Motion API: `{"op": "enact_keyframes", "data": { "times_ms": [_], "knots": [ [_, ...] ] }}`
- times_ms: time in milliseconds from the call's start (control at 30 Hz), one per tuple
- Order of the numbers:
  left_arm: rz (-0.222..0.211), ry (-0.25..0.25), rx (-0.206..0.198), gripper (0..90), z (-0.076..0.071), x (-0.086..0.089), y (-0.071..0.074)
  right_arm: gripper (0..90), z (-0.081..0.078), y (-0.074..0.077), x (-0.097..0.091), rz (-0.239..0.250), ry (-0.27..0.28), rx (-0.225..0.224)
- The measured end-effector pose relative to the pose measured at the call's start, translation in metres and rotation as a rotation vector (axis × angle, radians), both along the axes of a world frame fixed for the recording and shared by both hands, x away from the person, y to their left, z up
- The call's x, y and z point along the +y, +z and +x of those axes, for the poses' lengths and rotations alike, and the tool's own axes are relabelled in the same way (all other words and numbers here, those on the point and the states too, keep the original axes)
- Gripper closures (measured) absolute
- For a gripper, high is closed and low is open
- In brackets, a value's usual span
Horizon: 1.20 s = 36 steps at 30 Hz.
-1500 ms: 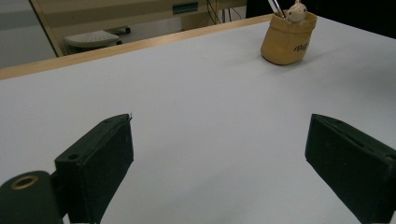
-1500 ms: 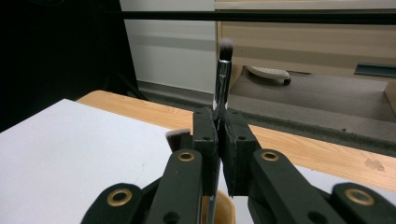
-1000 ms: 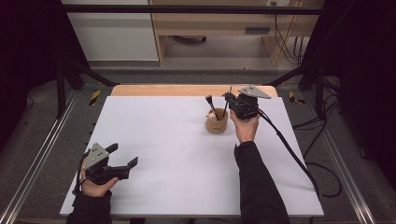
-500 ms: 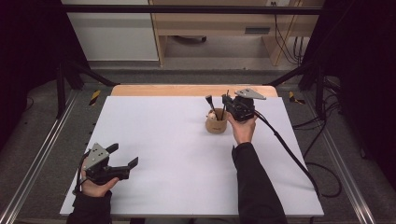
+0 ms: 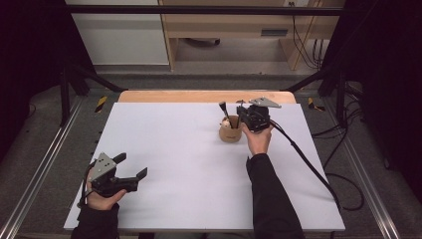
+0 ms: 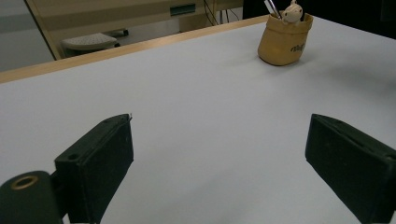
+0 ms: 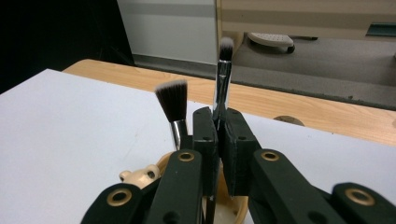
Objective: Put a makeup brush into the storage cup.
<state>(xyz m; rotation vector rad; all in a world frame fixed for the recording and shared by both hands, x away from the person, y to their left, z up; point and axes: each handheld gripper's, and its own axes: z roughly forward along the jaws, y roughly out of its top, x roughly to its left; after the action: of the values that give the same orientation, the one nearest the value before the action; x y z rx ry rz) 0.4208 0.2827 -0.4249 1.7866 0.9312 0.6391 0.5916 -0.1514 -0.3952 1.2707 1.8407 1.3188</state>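
Observation:
A tan fabric pouch (image 5: 230, 134) stands on the white table top at the far right of centre and holds two makeup brushes and a small cream figurine (image 6: 293, 11). My right gripper (image 7: 218, 126) is just above the pouch, shut on the thin silver-handled brush (image 7: 220, 79), which stands upright between its pads. The wider flat-topped brush (image 7: 172, 100) stands free just to the left of the jaws. In the high view the right gripper (image 5: 244, 115) sits at the pouch's right rim. My left gripper (image 5: 133, 165) rests near the front left corner, open, with nothing between its jaws (image 6: 219, 154).
The white table top (image 5: 174, 149) has a wooden strip (image 5: 199, 96) along its far edge. Metal frame rails (image 5: 45, 159) run along both sides. A black cable (image 5: 308, 164) trails from the right gripper off the table's right side.
The right gripper has shifted slightly down and left over the pouch, still closed on the thin brush. The left gripper has stayed where it was.

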Motion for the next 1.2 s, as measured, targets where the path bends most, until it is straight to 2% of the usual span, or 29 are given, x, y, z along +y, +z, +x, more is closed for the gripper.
{"op": "enact_keyframes", "data": {
  "times_ms": [467, 667, 767, 933, 1200],
  "knots": [
    [0.001, 0.000, -0.001, 7.3, 0.000, 0.000, 0.000, 84.9, 0.002, -0.009, 0.002, -0.031, -0.001, 0.049],
    [0.000, 0.000, -0.001, 7.3, 0.000, 0.000, 0.000, 78.2, 0.001, -0.010, 0.002, -0.038, -0.005, 0.086],
    [-0.001, 0.000, 0.000, 7.3, 0.000, 0.000, 0.000, 75.2, -0.001, -0.008, 0.001, -0.037, 0.002, 0.081],
    [0.001, 0.000, 0.001, 7.2, 0.000, 0.000, 0.000, 68.1, -0.014, 0.001, -0.003, -0.012, 0.031, 0.044],
    [0.001, 0.003, 0.001, 7.1, 0.000, 0.000, 0.000, 48.0, -0.038, 0.016, -0.007, 0.018, 0.103, 0.008]
  ]
}}
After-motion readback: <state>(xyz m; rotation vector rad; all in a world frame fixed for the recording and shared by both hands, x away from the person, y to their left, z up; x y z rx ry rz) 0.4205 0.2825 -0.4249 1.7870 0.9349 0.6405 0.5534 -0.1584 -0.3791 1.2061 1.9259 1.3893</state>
